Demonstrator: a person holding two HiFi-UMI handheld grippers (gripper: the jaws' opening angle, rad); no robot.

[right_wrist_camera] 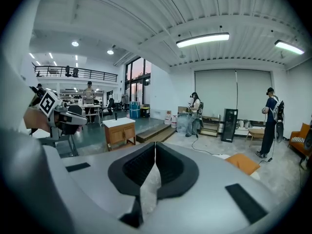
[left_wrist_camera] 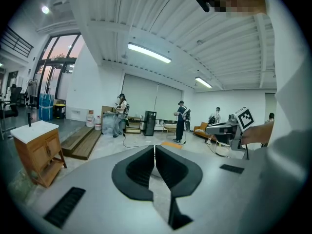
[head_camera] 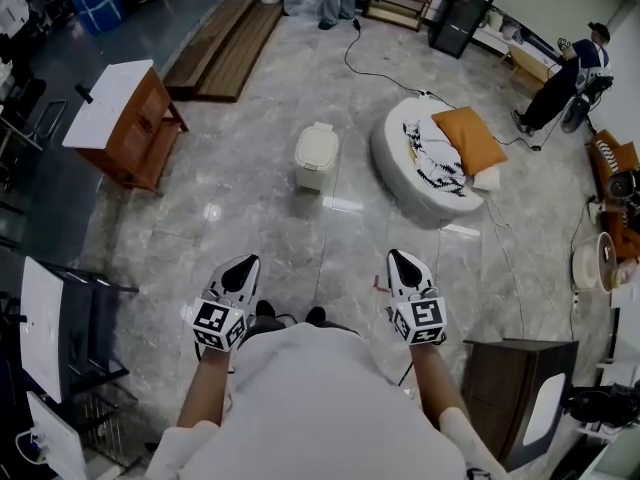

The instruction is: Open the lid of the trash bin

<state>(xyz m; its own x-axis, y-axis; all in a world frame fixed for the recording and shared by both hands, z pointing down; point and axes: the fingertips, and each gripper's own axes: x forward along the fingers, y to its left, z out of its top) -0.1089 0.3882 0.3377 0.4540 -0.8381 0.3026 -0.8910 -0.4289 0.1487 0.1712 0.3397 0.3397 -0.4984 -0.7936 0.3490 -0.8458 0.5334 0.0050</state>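
A small white trash bin stands on the marble floor with its lid down, some way ahead of me. In the head view my left gripper and right gripper are held side by side near my body. Both point toward the bin and are well short of it. Each gripper's jaws meet at the tips with nothing between them, as the left gripper and right gripper views show. The bin is hidden behind the jaws in both gripper views.
A round white floor cushion with an orange pillow lies right of the bin. A wooden cabinet with a white top stands at the left, a wooden platform beyond it. A dark cabinet is at my right; people stand far off.
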